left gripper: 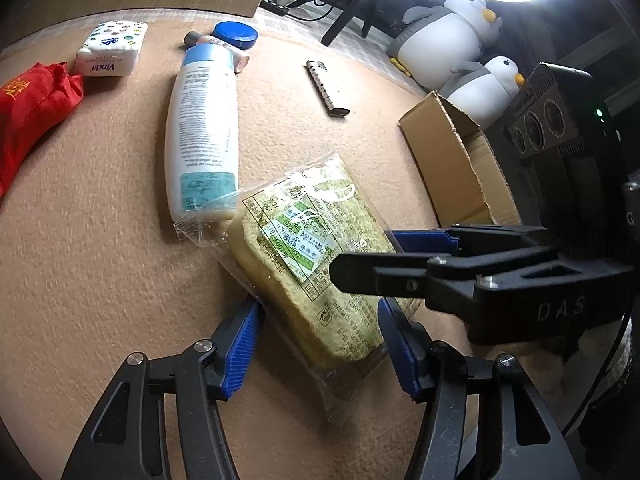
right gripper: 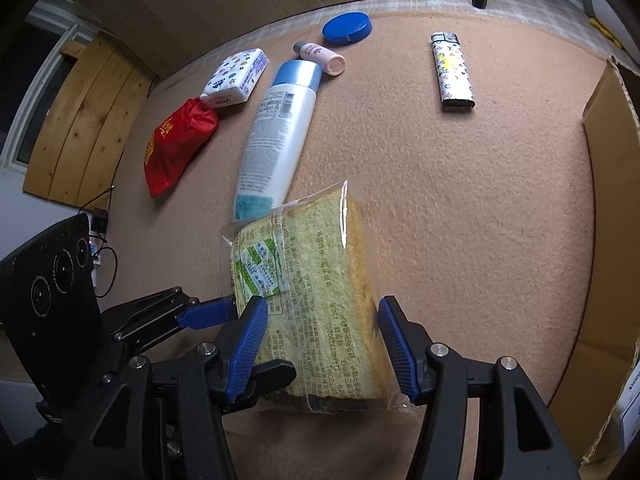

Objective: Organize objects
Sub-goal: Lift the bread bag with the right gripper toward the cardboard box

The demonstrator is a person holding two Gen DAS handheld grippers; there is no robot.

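A clear-wrapped slab of green-yellow bread (left gripper: 316, 264) lies on the tan carpet. My left gripper (left gripper: 320, 344) is open, its blue pads on either side of the packet's near end. My right gripper (right gripper: 322, 344) is open too and straddles the same packet (right gripper: 316, 300) from the other side. In the left wrist view the right gripper's fingers (left gripper: 384, 272) reach over the packet from the right. In the right wrist view a left finger (right gripper: 204, 314) touches the packet's left edge. A white lotion bottle (left gripper: 202, 136) lies just beyond, its base under the wrapper edge.
An open cardboard box (left gripper: 452, 160) stands to the right, also in the right wrist view (right gripper: 608, 240). Further off lie a patterned lighter (right gripper: 452, 70), blue lid (right gripper: 347, 29), small pink bottle (right gripper: 320, 56), tissue pack (right gripper: 236, 78) and red pouch (right gripper: 180, 144). Penguin plushies (left gripper: 452, 36) sit behind.
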